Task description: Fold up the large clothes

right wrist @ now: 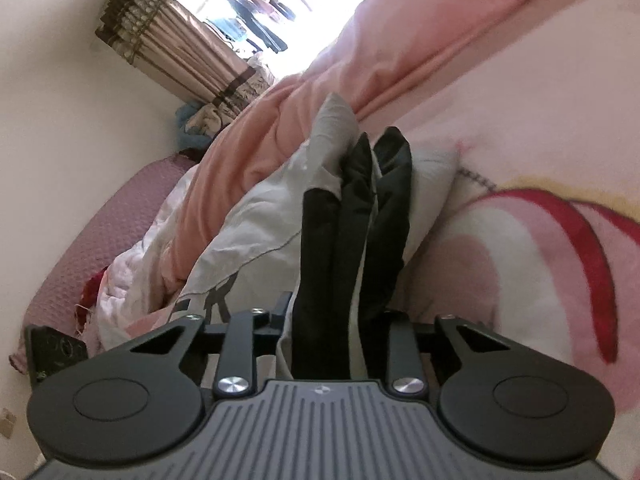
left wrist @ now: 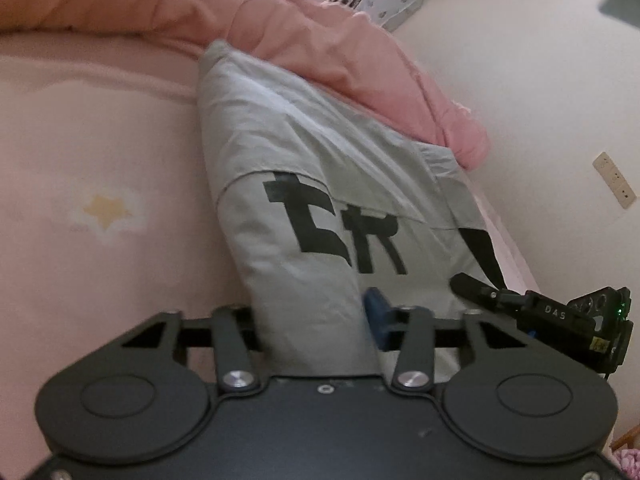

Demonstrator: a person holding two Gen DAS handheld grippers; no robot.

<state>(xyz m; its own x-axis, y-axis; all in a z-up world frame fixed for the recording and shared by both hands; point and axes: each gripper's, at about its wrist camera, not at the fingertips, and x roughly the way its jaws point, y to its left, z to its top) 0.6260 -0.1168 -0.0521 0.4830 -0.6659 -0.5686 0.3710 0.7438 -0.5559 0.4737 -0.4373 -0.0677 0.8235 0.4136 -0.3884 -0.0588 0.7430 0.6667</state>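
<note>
Both grippers pinch the grey T-shirt (left wrist: 320, 184) hem on the pink bed (left wrist: 100, 140): left gripper (left wrist: 320, 320) and right gripper (right wrist: 344, 320) narrowed onto cloth. Lift evenly, keep edge taut.

We're in a home bedroom: pink bed sheet (left wrist: 100, 128), bunched pink quilt (left wrist: 320, 32), tied curtain (right wrist: 168, 52) by the window (right wrist: 260, 0), wall sockets (left wrist: 614, 180).
</note>
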